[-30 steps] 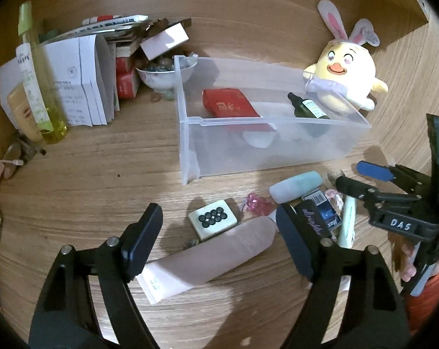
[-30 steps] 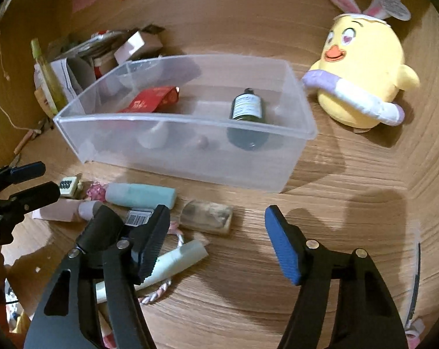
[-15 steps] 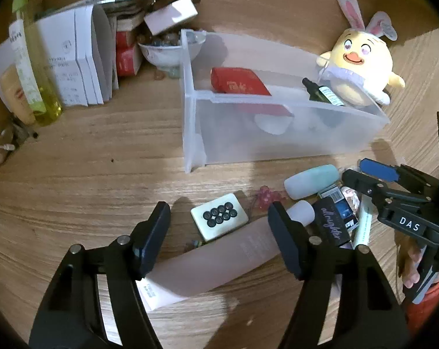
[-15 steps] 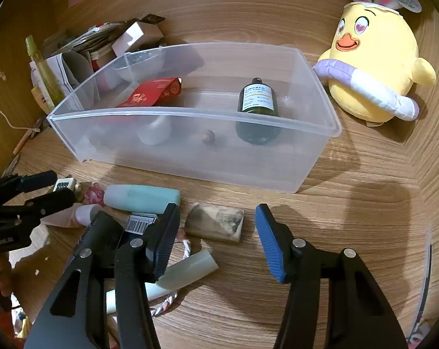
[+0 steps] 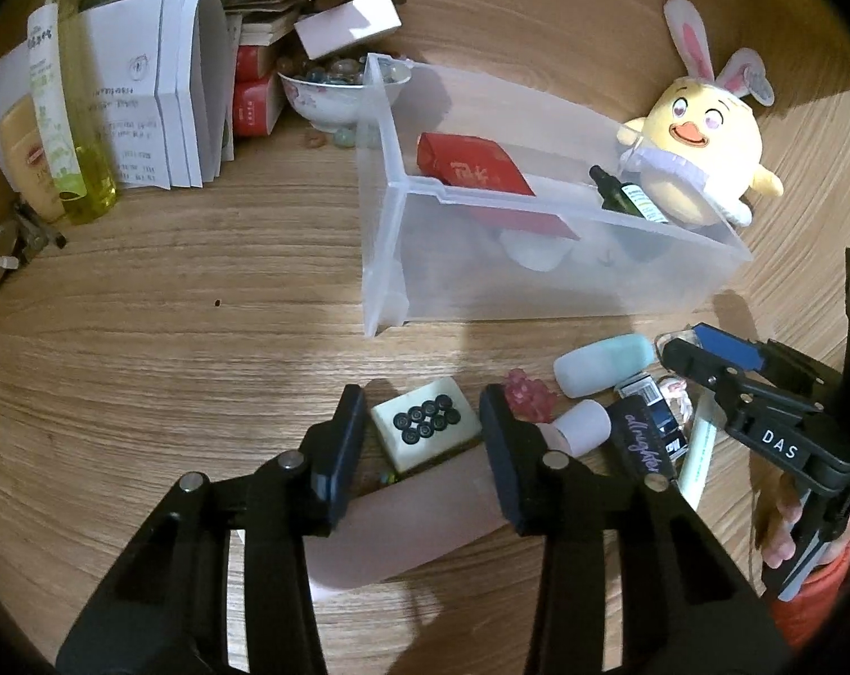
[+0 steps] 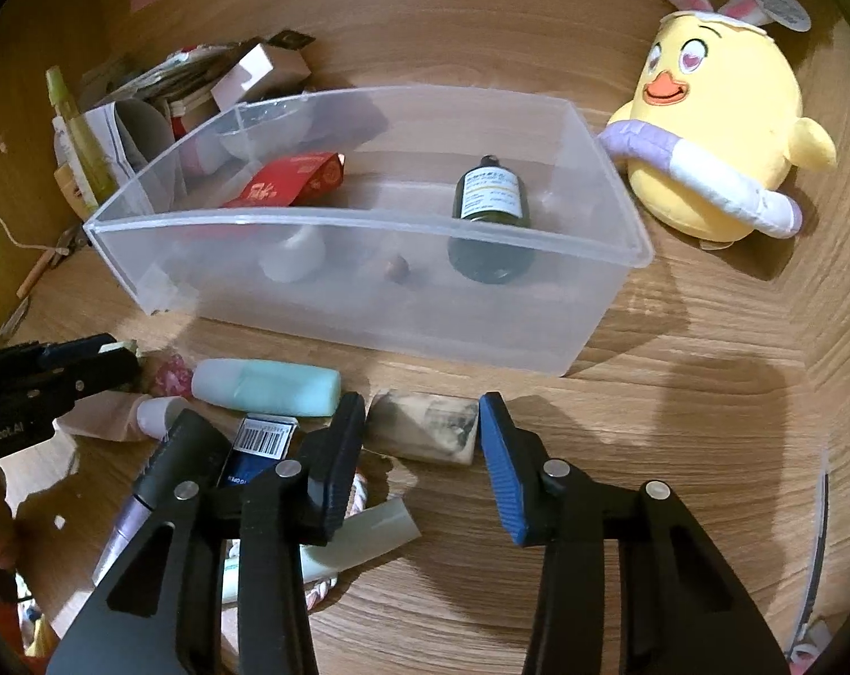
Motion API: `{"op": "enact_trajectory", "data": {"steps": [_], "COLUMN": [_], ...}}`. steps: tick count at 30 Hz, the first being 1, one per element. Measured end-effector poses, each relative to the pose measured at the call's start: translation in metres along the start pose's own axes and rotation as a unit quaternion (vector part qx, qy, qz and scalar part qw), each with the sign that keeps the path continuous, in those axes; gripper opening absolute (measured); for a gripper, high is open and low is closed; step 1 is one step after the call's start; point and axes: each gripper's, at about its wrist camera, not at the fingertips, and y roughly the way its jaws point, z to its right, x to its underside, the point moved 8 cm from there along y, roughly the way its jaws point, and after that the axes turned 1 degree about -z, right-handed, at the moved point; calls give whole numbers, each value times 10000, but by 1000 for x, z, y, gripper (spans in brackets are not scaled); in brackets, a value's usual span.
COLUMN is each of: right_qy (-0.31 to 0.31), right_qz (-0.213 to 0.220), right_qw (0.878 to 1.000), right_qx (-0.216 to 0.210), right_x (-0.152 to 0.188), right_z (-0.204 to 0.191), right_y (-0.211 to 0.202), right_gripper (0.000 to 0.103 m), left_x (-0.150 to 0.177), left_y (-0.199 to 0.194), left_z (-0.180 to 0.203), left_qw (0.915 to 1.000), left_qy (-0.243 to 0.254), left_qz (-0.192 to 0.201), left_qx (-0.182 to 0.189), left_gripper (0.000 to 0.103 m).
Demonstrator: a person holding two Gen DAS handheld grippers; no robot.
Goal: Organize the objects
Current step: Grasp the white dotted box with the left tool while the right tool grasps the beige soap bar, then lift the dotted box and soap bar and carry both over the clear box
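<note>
Two grippers have just been closing: the left gripper (image 5: 422,427) brackets the tile (image 5: 425,426), the right gripper (image 6: 422,430) the small block (image 6: 422,427), both at twelve o'clock, long axes crosswise, pads not yet pressing.

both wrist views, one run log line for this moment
left gripper: closing around white mahjong tile, no contact visible | right gripper: closing around marbled beige block | clear plastic bin: unmoved
</note>
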Motion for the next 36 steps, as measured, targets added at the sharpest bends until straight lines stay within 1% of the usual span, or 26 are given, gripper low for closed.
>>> {"op": "enact_trajectory", "data": {"steps": [2,8,11,18,20,25,26,36], "right_qy": [71,223,255,364,376,428,438,475], "right_qz": [65,254,414,700,786,1060,1102,1553], "right_qw": [10000,9994,9988,9969,9962,9934,9929,9866], "right_qx": [8,20,37,48,44,49,53,134], "right_x": [-1,-4,-7,-15,-19,-29,-31,-56], "right_z": [4,16,19,27,28,33,33,40], "right_y": [-3,-19,-29,-50,-56,-76,-80,-106], "right_gripper": [39,39,39,39,39,39,39,39], "left_x": [-2,-6,-11,-28,-34,-44,-47,-70], "left_y": [-1,-10,-18,-37,-42,-53,-55,-73], "left_z": [0,1,3,12,15,23,23,39], "left_qw": [9999,9997,9994,9976,9967,9948,9940,9896], "left_qy": [12,-35,-90,-34,-25,-26,-30,136], "left_qz": [97,230,334,691,807,1012,1096,1427], "left_qx": [-44,-6,25,-29,-62,76,-19,102], "left_gripper": [41,41,41,41,41,41,41,41]}}
